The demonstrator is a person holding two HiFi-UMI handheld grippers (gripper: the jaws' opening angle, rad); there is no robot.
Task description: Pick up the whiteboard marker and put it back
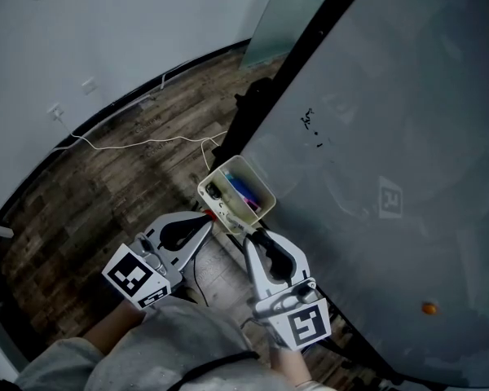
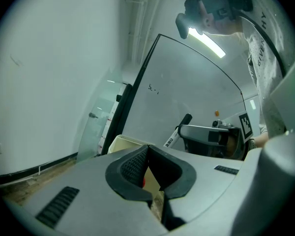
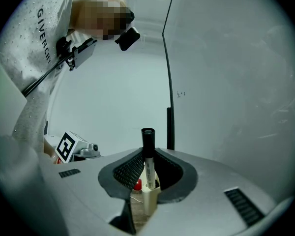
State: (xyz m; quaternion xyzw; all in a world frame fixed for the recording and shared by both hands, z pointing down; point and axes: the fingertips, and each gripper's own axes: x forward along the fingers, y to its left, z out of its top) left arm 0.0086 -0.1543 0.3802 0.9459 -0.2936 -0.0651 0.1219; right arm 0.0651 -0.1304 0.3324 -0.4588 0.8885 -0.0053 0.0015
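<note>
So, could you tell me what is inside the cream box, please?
Blue and purple markers lie in the box, with something dark beside them. Its walls hide the bottom and whatever lies lower down.

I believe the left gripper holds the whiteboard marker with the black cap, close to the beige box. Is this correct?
No, the right gripper holds it. The right gripper view shows the whiteboard marker clamped in that gripper, black cap up; the left gripper holds nothing. The marker is indeed close to the beige box.
</note>
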